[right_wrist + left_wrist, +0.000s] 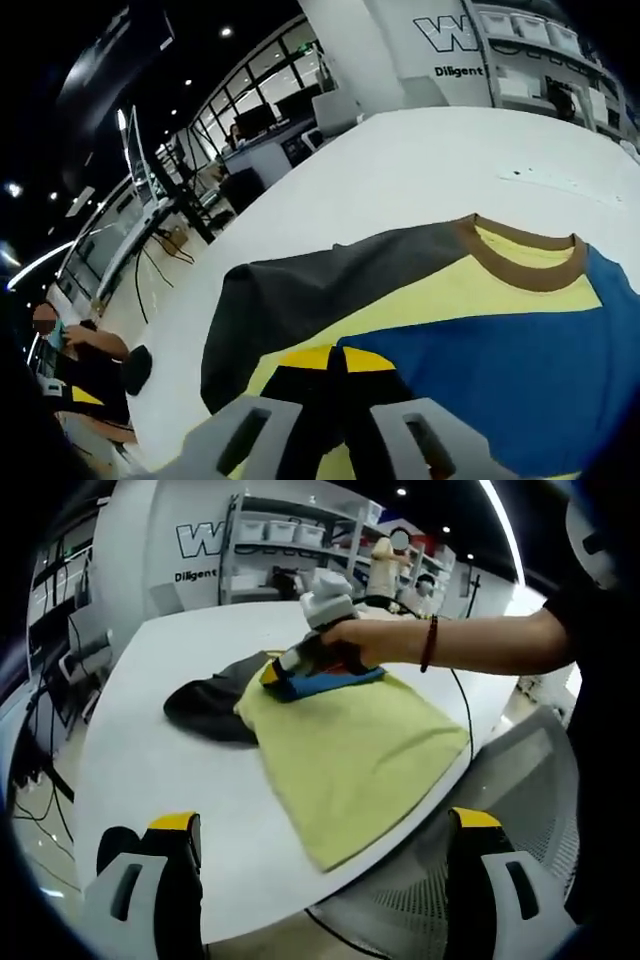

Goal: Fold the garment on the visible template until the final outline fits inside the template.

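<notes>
Yellow-green cloth, the garment (pixel 350 750), lies spread on the white table (pixel 150 740); in the left gripper view one corner reaches the table's near edge and a dark sleeve (pixel 210 710) trails to the far side. In the right gripper view the same garment shows grey, yellow and blue panels with a brown collar (pixel 530 262). No template outline can be made out in either view.

Right gripper (pixel 300 670): held in the person's hand (pixel 365 640), low on the garment's far edge, where a blue strip is turned up. In its own view the yellow-tipped jaws stand together over the fabric at the foot of the frame; they appear closed on cloth, though the pinch itself is hard to see.

Left gripper (pixel 318 830): jaws spread wide, clear of the table, nothing between them.

Step in hand, as judged: carrying a pinched edge over to make a fold. To do it well, lift just enough to clear the layer beneath, travel straight across, and lay the edge parallel to the opposite side; the free gripper could pin the near hem against dragging.

Edges and room: bare table lies wide on the sleeve side and beyond. The near corner sits at the rim, with a mesh chair (pixel 540 780) below, so pull away from that edge.
</notes>
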Motion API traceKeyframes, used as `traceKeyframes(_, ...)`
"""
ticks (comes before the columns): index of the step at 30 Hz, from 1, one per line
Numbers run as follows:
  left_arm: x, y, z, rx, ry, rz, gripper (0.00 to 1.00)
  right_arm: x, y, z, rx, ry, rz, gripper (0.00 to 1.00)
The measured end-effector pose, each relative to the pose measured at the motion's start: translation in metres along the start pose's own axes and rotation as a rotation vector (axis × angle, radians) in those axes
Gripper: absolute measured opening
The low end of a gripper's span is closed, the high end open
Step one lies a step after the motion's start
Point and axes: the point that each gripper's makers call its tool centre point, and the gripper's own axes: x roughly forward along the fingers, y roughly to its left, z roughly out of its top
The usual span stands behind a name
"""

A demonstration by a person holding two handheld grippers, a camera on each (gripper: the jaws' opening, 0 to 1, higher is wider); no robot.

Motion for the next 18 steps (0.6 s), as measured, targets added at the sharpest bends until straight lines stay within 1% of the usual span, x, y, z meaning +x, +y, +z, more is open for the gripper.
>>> traceKeyframes(1,0.0,0.0,0.0,-0.002,0.0,0.0,0.99,0.001,0.0,0.003,0.027,-0.01,-0.004,0.0)
traceKeyframes(3,0.0,0.0,-0.001,-0.005,0.001,-0.001,0.99,0.003,0.001,0.006,0.036,-0.017,-0.002,0.0)
traceKeyframes(7,0.001,0.0,-0.002,-0.002,0.004,-0.003,0.99,0.008,0.003,-0.002,0.024,0.017,-0.005,0.0)
traceKeyframes(10,0.001,0.001,0.0,-0.003,-0.004,-0.001,0.99,0.01,0.004,-0.004,0.042,0.022,0.001,0.0)
traceKeyframes(13,0.001,0.001,0.001,0.001,-0.007,0.0,0.99,0.012,0.004,-0.001,0.046,0.013,0.007,0.0)
traceKeyframes(15,0.001,0.001,0.002,0.002,-0.011,-0.001,0.99,0.015,0.003,0.002,0.064,-0.001,0.006,0.0)
traceKeyframes(18,0.002,0.0,0.002,0.005,-0.009,-0.004,0.99,0.017,0.002,0.004,0.081,-0.003,0.006,0.0)
